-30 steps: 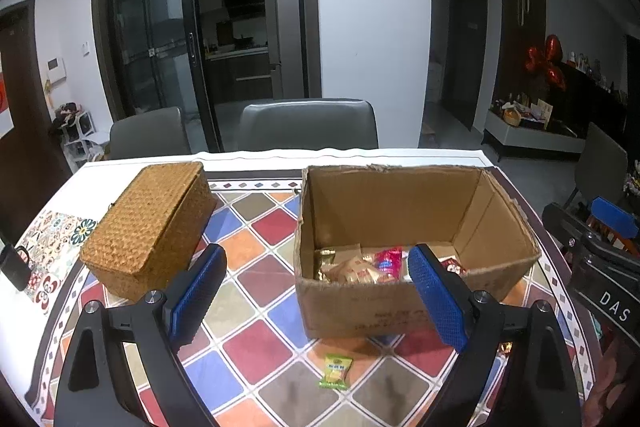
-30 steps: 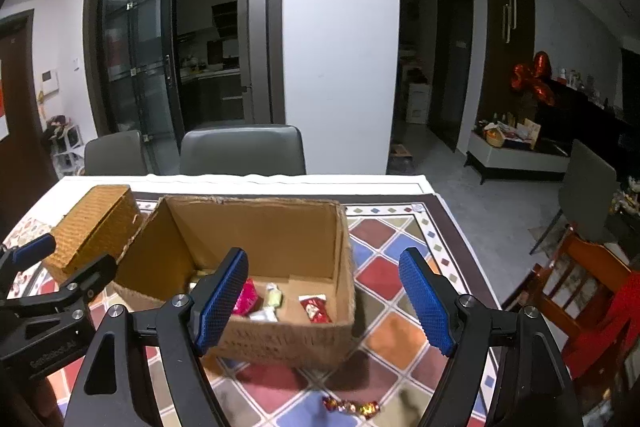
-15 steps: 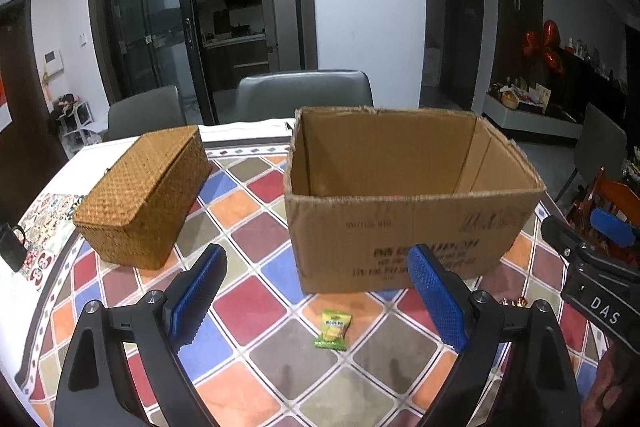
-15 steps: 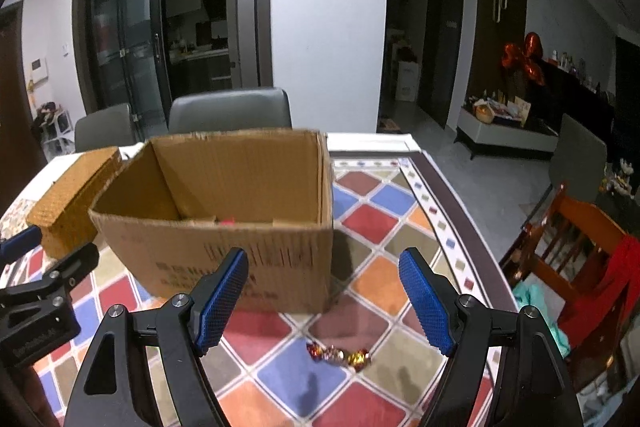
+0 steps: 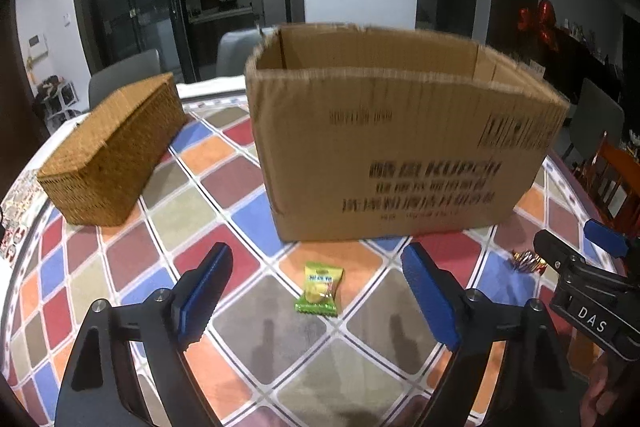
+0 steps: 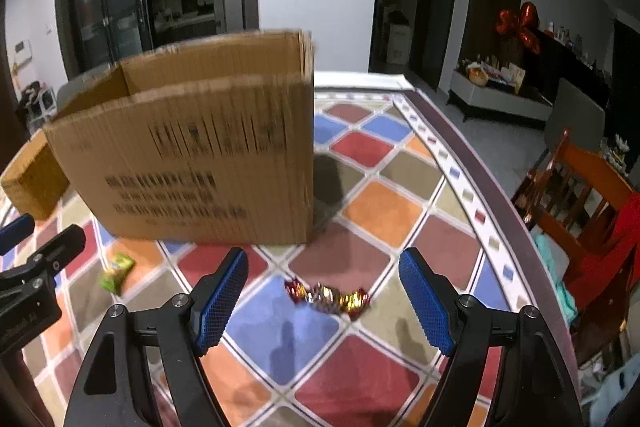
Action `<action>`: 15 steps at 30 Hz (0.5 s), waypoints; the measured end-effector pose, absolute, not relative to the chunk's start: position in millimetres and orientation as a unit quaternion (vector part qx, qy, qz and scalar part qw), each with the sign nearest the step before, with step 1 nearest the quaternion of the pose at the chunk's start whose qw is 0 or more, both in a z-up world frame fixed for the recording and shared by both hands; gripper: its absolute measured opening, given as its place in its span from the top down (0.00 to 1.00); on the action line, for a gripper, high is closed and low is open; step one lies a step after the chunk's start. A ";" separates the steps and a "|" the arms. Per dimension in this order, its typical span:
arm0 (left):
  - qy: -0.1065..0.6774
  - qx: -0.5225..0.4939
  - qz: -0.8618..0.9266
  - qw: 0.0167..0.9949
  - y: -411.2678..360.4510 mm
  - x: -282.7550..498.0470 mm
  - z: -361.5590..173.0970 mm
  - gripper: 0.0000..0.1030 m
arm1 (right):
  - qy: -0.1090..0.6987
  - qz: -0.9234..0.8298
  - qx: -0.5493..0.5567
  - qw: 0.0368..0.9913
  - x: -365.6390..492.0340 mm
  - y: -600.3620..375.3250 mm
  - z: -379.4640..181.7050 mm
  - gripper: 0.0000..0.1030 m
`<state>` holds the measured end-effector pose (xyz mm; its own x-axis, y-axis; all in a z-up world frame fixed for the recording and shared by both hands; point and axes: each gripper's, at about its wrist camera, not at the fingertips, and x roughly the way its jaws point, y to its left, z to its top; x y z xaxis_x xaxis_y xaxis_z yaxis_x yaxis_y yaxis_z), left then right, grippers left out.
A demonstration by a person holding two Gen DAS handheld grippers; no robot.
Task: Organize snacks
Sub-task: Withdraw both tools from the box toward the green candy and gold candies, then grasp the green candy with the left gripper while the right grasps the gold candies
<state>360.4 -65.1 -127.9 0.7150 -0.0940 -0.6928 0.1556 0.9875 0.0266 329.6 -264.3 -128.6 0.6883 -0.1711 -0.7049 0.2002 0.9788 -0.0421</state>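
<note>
A brown cardboard box (image 5: 400, 139) stands on the tiled table; it also shows in the right wrist view (image 6: 200, 155). A green snack packet (image 5: 319, 289) lies on the table just in front of the box, between and slightly ahead of my open left gripper (image 5: 316, 291). It also shows in the right wrist view (image 6: 116, 271). A red and gold wrapped candy (image 6: 326, 297) lies between the fingers of my open right gripper (image 6: 324, 299); the left wrist view shows it (image 5: 528, 261) too. Both grippers are empty and low over the table.
A woven wicker basket (image 5: 112, 151) with its lid on sits left of the box. The table's right edge (image 6: 500, 195) curves close by, with a wooden chair (image 6: 588, 195) beyond it. Grey chairs (image 5: 124, 75) stand behind the table.
Both grippers have dropped from above the box to near the table. The box interior is out of sight; the green packet and the candy now lie between the fingers.
</note>
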 end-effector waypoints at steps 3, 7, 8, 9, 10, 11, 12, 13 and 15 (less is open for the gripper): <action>0.380 0.043 -0.069 0.921 -66.0 363.8 -139.7 0.17 | 0.394 -0.104 0.020 0.913 330.4 -264.5 -141.4 0.24; 0.390 0.044 -0.069 0.917 -65.5 369.9 -151.0 0.20 | 0.407 -0.108 0.019 0.907 333.4 -264.1 -153.4 0.24; 0.393 0.045 -0.070 0.916 -65.7 371.1 -153.7 0.21 | 0.409 -0.108 0.019 0.906 334.2 -263.9 -155.6 0.24; 0.395 0.045 -0.070 0.915 -65.4 372.2 -156.4 0.21 | 0.411 -0.108 0.019 0.905 334.8 -263.5 -157.6 0.24; 0.398 0.045 -0.069 0.914 -65.5 372.9 -158.7 0.22 | 0.413 -0.109 0.019 0.904 335.5 -263.4 -159.7 0.24; 0.400 0.046 -0.070 0.913 -65.9 373.7 -160.8 0.24 | 0.416 -0.110 0.019 0.903 336.2 -263.4 -161.6 0.24; 0.402 0.047 -0.071 0.912 -66.4 374.4 -162.9 0.26 | 0.418 -0.111 0.019 0.902 336.7 -263.6 -163.5 0.24; 0.404 0.048 -0.071 0.911 -66.9 374.9 -164.5 0.27 | 0.420 -0.111 0.020 0.901 337.7 -264.2 -165.4 0.24; 0.407 0.050 -0.071 0.909 -67.4 375.3 -167.2 0.28 | 0.424 -0.114 0.022 0.898 340.6 -264.9 -169.0 0.24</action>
<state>375.3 -67.4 -167.2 0.6590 -0.0881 -0.7470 0.1697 0.9849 0.0336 340.6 -264.9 -169.0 0.6140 -0.1856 -0.7672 0.2226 0.9732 -0.0573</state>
